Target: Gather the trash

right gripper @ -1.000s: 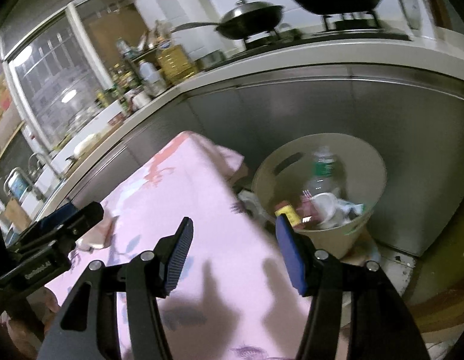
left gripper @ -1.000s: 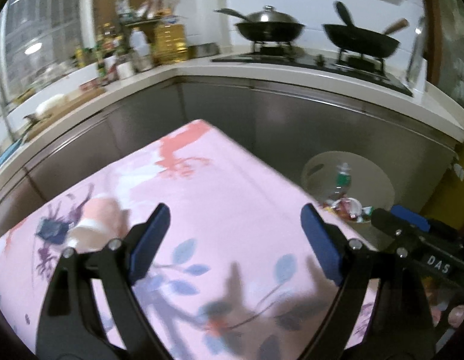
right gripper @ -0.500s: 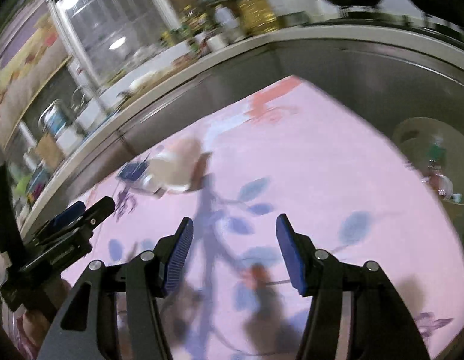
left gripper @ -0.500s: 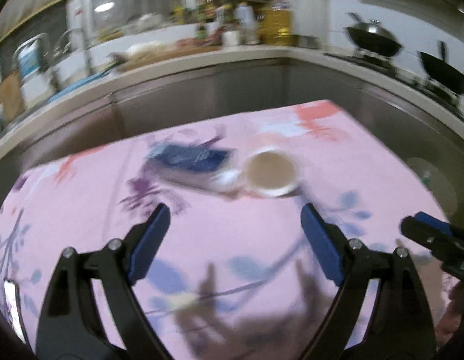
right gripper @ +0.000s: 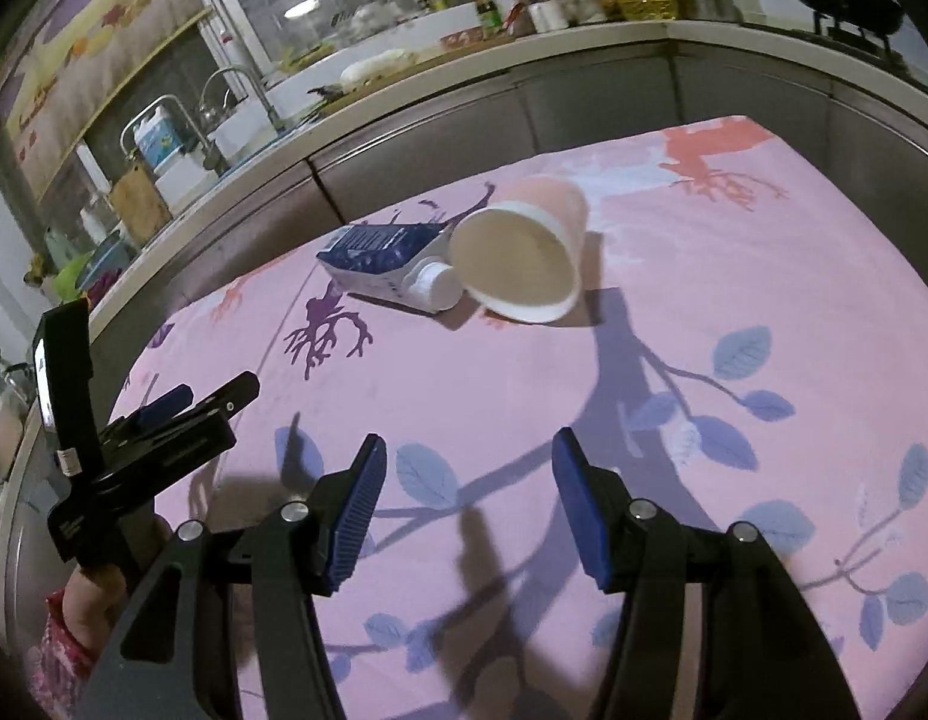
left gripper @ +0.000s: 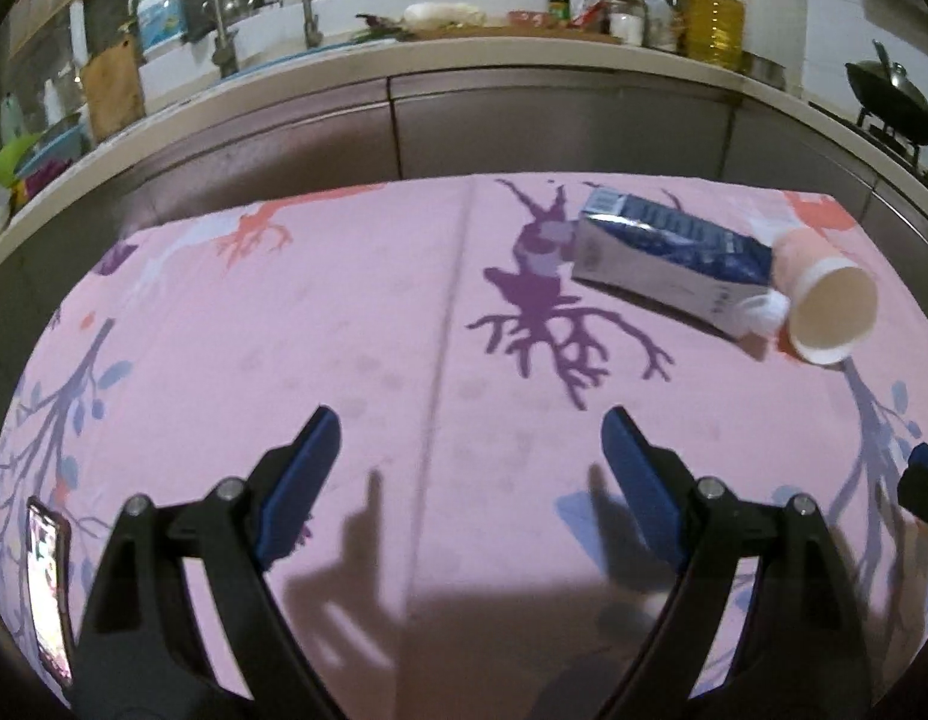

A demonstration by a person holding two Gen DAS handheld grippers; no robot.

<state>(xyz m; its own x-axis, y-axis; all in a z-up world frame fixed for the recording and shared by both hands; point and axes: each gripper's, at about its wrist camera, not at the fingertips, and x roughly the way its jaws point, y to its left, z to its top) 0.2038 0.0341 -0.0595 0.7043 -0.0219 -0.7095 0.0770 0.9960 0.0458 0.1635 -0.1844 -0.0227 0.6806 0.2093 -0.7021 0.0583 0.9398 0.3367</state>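
Left gripper [left gripper: 470, 450]: jaws spread wide, nothing between the pads, hovering over bare pink tablecloth [left gripper: 356, 312]. Right gripper [right gripper: 464, 468]: jaws parted, somewhat narrower, also empty, angled down at the cloth.

Trash ahead of both: a blue-and-white carton [right gripper: 383, 261] lying on its side, white cap toward the paper cup [right gripper: 521, 255]. The cup is tipped over, mouth facing the right gripper, its rim touching or just beside the carton's cap; cannot tell which. Both sit toward the far side of the table, near the counter [right gripper: 404, 96].

Step in hand, judged: approach for a pick, no contact yet.

Next move calls for: right gripper forward onto the cup, jaws straddling its wall; light squeeze, since the paper will likely crush. Carton suits the wider left gripper, across its narrow faces.
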